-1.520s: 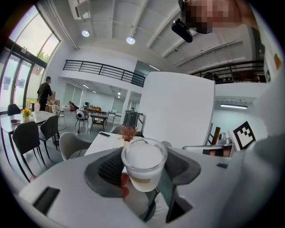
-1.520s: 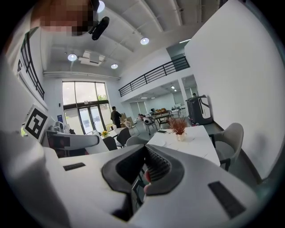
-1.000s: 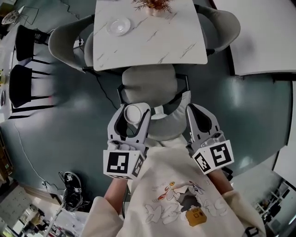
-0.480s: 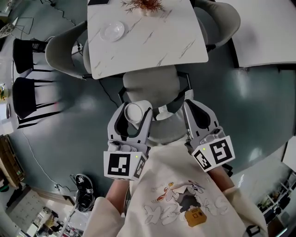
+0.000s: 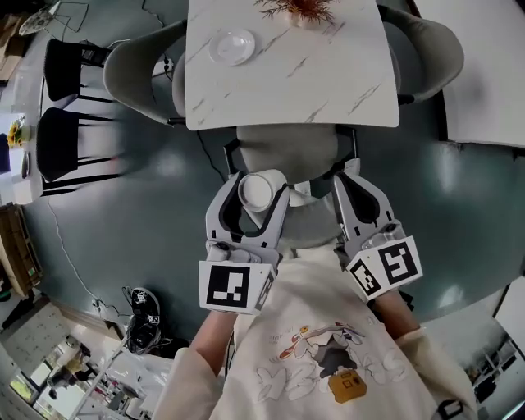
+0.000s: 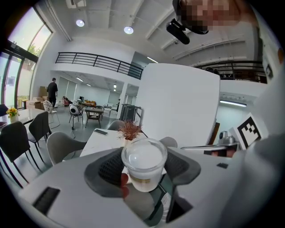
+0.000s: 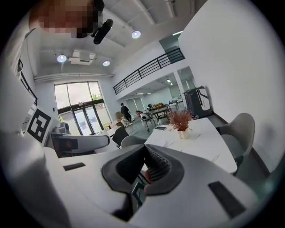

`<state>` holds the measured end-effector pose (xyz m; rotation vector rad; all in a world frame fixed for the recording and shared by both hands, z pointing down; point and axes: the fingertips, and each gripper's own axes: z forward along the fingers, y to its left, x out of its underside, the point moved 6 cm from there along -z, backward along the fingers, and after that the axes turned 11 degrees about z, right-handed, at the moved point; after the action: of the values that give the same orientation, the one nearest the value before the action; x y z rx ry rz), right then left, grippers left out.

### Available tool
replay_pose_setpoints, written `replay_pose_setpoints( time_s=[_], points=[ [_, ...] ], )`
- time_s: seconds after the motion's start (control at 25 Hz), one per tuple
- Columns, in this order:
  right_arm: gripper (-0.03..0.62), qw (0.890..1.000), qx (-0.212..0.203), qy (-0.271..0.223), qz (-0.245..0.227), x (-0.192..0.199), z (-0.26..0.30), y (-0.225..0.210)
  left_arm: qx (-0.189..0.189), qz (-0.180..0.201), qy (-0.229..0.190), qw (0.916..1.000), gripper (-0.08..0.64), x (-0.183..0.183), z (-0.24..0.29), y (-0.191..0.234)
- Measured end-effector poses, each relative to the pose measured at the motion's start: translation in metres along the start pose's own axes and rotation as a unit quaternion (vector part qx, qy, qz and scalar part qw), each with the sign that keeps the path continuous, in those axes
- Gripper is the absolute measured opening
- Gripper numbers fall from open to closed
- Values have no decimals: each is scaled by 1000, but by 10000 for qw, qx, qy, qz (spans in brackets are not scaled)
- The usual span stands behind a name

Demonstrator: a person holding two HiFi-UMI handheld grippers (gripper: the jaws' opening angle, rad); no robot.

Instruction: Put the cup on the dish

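Marble first, and from the head view only: looking steeply down on a white, grey-veined tabletop (image 5: 328,82), flat and square-cornered, carrying the dish (image 5: 232,46) (small, round, pale and glossy) near its left edge and a plant (image 5: 297,8) at its far edge. Holding the cup (image 5: 256,194) well apart from that dish, off the near side of the tabletop and beside a grey rounded chair (image 5: 287,152), in the left gripper (image 5: 257,187). Pinching it from both sides with dark ribbed fingers (image 6: 109,167), spread wide round its wall.

Getting from the left gripper view what the head view is not giving: a cloudy, translucent wall, a thick round rim, a tan band low on the side, all standing upright. Catching the plant there too, just beyond the rim, as feathery rust-red twigs in a small pale pot.

Carrying nothing in the right gripper (image 5: 357,184), beside the left, with its fingers (image 7: 160,167) pressed together (ridged, meeting at the tips in the right gripper view). Showing, again in the head view alone, a black-and-white marker cube (image 5: 234,287) behind each gripper.
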<state>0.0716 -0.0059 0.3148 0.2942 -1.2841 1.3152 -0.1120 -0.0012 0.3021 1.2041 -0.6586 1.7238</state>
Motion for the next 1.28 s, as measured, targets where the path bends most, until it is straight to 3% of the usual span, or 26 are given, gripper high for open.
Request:
replay_pose_setpoints(
  time_s=[0.4, 1.28],
  points=[
    [5, 9988, -377, 75, -293, -19, 54, -19, -464, 45, -40, 9989, 275, -1, 40, 22],
    [5, 9891, -920, 733, -886, -12, 187, -57, -1003, -68, -14, 9949, 275, 27, 135, 100]
  ],
)
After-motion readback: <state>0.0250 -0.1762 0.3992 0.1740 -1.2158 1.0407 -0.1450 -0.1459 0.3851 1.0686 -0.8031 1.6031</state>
